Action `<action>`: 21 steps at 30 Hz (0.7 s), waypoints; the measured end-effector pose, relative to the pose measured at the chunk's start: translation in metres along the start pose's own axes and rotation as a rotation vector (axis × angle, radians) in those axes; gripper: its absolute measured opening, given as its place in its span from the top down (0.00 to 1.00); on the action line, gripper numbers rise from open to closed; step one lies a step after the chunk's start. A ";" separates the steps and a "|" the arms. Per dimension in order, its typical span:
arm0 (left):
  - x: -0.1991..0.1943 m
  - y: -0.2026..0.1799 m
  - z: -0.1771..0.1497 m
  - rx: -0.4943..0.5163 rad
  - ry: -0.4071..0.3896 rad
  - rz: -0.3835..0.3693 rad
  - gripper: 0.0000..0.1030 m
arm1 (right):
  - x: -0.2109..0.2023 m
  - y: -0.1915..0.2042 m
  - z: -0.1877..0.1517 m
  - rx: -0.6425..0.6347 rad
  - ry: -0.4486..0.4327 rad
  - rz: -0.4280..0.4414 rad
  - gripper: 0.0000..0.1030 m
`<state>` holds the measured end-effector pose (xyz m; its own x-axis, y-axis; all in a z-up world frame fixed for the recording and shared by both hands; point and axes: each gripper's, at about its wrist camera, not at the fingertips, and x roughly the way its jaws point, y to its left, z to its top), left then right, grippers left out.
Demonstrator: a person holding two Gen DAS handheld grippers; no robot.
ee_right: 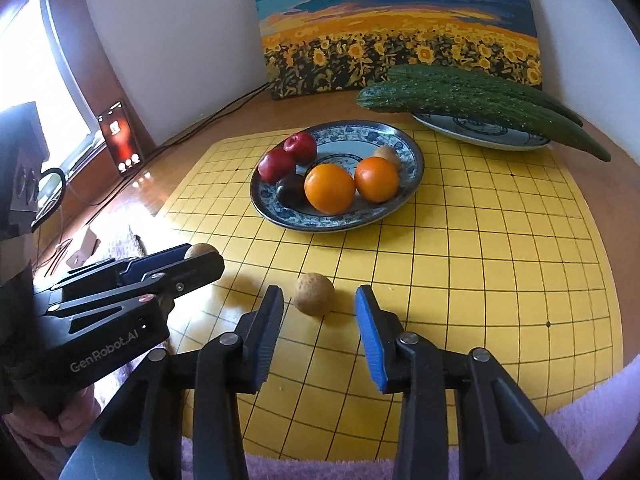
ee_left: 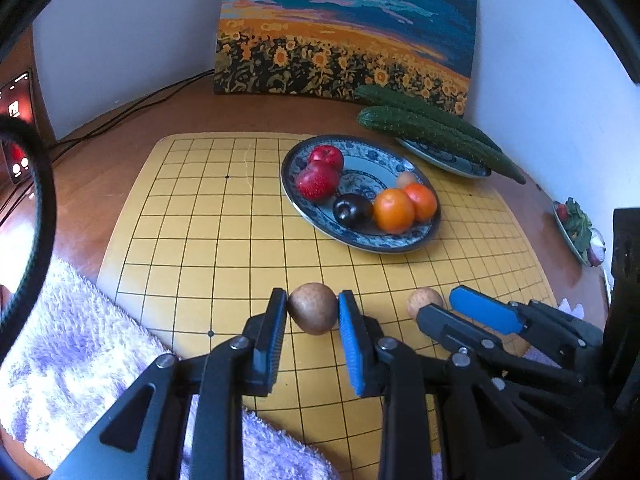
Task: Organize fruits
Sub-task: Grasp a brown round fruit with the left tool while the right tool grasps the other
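Clamping down, the left gripper [ee_left: 313, 307] pinches 1 brown fruit [ee_left: 312, 308] between both pads over the yellow grid board [ee_left: 192, 216]; the right gripper [ee_right: 320, 305] stands open around a second brown fruit [ee_right: 314, 293], pads clear; the blue-patterned plate [ee_right: 412, 152] beyond carries 2 oranges [ee_right: 329, 188].

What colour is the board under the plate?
Yellow with black grid lines; clearest in the right wrist view.

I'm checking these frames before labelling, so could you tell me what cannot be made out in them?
- Small pale fruit on the fruit plate: mostly hidden behind the oranges; kind unclear.
- Second plate: covered by cucumbers.
- Dish at the left wrist view's right edge: cut off.
- Phone screen: too small.
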<state>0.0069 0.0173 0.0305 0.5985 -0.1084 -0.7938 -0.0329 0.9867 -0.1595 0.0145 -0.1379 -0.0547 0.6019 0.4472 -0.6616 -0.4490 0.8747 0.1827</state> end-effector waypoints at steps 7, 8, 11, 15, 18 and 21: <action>0.001 0.001 0.005 -0.004 -0.002 -0.011 0.73 | 0.008 0.006 0.001 -0.023 0.017 -0.001 0.70; 0.001 0.001 0.004 -0.007 -0.005 -0.015 0.73 | 0.009 0.006 0.001 -0.022 0.016 -0.002 0.70; 0.000 0.001 0.005 -0.011 -0.006 -0.019 0.73 | 0.012 0.005 0.000 -0.018 0.025 0.003 0.74; -0.001 0.001 0.007 -0.017 -0.010 -0.017 0.73 | 0.011 0.005 -0.001 -0.025 0.019 0.004 0.75; -0.002 0.000 0.009 -0.015 -0.010 -0.022 0.73 | 0.012 0.004 0.000 -0.020 0.018 0.009 0.75; -0.003 -0.003 0.011 -0.013 -0.012 -0.026 0.73 | 0.009 0.001 0.001 -0.010 0.009 0.020 0.75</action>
<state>0.0138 0.0165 0.0401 0.6089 -0.1329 -0.7821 -0.0270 0.9818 -0.1878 0.0201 -0.1329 -0.0591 0.5867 0.4628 -0.6646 -0.4674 0.8636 0.1888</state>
